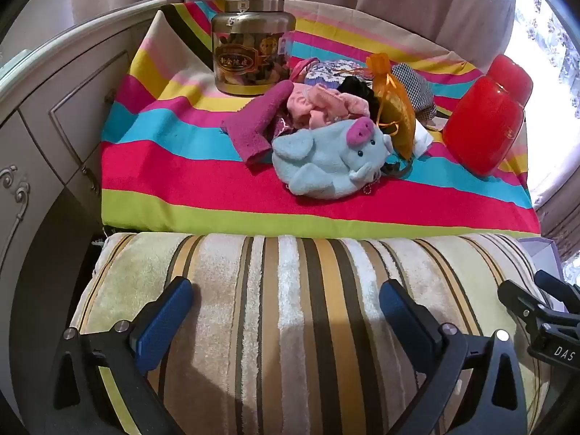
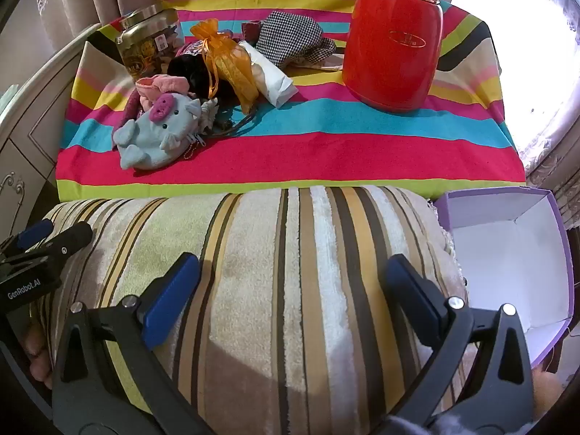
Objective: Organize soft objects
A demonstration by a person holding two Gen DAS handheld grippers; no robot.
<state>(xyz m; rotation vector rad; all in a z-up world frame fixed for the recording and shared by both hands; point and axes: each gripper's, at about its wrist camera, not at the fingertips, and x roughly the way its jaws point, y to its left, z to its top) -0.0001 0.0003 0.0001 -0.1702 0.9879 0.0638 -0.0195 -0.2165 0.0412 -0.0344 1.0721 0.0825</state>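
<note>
Both claws are wide open and hold nothing. The left claw (image 1: 286, 311) and right claw (image 2: 293, 290) hang over a stripy cushion (image 2: 272, 272). The soft toys, with a blue pig (image 1: 326, 159) in front, sit piled on the stripy cloth (image 1: 181, 177) behind it

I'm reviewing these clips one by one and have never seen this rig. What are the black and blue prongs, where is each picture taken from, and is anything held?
The prongs are hand-held grippers; a person carries one in each hand, with a camera on each looking along its fingers. One picture is from the left gripper, the other from the right gripper. Both are open and hold nothing, above a striped cushion. Beyond, on a striped cloth, lie a blue plush pig, an orange pouch, a jar and a red container. A purple box sits at the right.
</note>
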